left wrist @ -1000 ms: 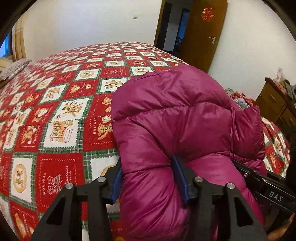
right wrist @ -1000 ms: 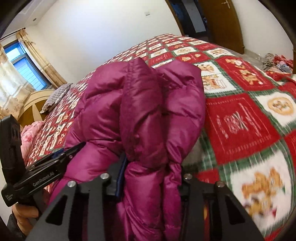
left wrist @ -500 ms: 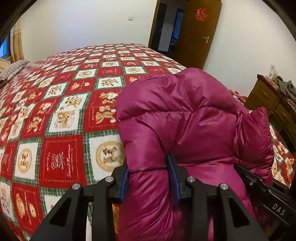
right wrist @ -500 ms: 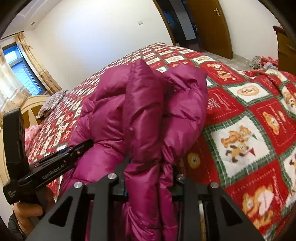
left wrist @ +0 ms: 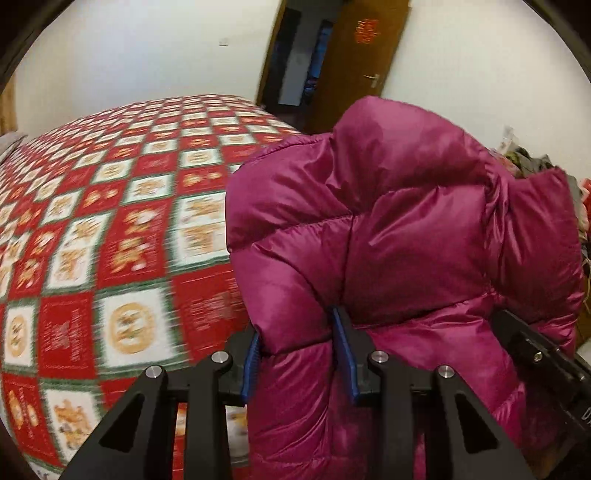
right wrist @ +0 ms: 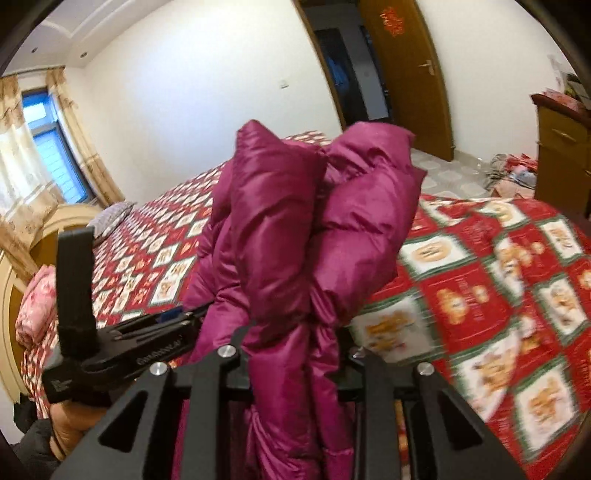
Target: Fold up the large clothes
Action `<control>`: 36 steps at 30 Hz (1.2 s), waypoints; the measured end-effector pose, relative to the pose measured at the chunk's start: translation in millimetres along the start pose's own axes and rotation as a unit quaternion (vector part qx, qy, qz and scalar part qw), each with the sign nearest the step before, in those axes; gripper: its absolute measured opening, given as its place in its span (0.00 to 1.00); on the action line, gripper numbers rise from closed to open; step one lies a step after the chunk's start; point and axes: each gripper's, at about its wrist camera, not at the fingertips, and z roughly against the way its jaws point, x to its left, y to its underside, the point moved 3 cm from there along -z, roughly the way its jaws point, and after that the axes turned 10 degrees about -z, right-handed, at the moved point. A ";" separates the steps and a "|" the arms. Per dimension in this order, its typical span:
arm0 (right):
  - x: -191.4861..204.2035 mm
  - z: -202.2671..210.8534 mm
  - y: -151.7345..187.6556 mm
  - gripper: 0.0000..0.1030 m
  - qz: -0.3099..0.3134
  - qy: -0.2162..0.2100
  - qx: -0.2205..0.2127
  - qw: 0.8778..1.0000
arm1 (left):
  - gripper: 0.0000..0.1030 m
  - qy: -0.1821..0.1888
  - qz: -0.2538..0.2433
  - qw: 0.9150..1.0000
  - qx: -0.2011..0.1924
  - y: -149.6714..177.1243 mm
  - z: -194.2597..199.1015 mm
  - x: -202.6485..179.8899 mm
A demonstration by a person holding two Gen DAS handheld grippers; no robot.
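A magenta quilted down jacket, bunched into puffy folds, is held above the bed between two hand-held grippers. Left gripper: its blue-padded fingers are narrowly parted and pinch a thick fold of the jacket; the rest of the garment billows ahead of and to the right of the fingers. Right gripper: its black fingers, also only a little apart, clamp a gathered bundle of the same jacket, which rises in two lobes just beyond the fingertips and hangs down between the jaws. In the right wrist view the left gripper appears to the left of the fingers, gripped by a hand; white lettering on its body is too blurred to read. Below and beyond both sets of fingers lies a red, white and green patchwork bedspread with bear motifs; its printed words are illegible. Farther off stands a brown door bearing a red paper ornament.
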 end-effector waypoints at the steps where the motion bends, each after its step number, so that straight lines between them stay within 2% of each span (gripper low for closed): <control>1: -10.0 5.8 -5.7 0.27 -0.009 0.002 -0.003 1.000 | 0.36 0.009 -0.005 1.000 0.001 -4.5 -4.1 -11.6; 3: -27.8 12.8 -13.0 0.27 -0.021 0.008 -0.008 1.000 | 0.36 0.017 -0.019 1.000 0.002 -11.6 -12.0 -32.8; 6: -63.3 8.2 -21.3 0.27 -0.046 0.016 0.004 0.999 | 0.36 0.009 -0.039 0.999 0.013 -15.5 -29.3 -56.3; 13: -133.0 -42.0 -28.9 0.27 -0.116 0.005 0.051 0.992 | 0.36 -0.053 -0.065 0.996 0.036 -19.8 -67.1 -76.6; 18: -136.9 -67.0 -34.0 0.31 -0.090 0.003 0.065 0.994 | 0.36 -0.075 -0.054 0.995 0.042 -24.1 -79.3 -75.9; 24: -154.0 -79.0 -37.2 0.35 -0.113 -0.024 0.076 0.990 | 0.36 -0.102 -0.057 0.992 0.041 -25.6 -92.6 -82.9; 27: -160.2 -64.4 -33.7 0.45 -0.112 -0.024 0.071 0.991 | 0.37 -0.110 -0.071 0.991 0.036 -22.8 -91.9 -86.9; 30: -158.1 -44.6 -33.7 0.58 -0.102 0.008 0.054 0.993 | 0.38 -0.113 -0.077 0.990 0.034 -22.2 -90.6 -87.4; 32: -156.5 -22.2 -36.8 0.58 -0.083 0.041 0.027 0.995 | 0.38 -0.114 -0.076 0.990 0.033 -22.4 -89.9 -87.2; 34: -148.8 3.0 -42.6 0.58 -0.056 0.099 -0.011 0.993 | 0.38 -0.118 -0.076 0.990 0.032 -21.5 -89.6 -88.4; 36: -136.4 18.7 -50.7 0.55 -0.037 0.121 -0.037 0.991 | 0.38 -0.125 -0.079 0.989 0.030 -20.6 -89.8 -90.3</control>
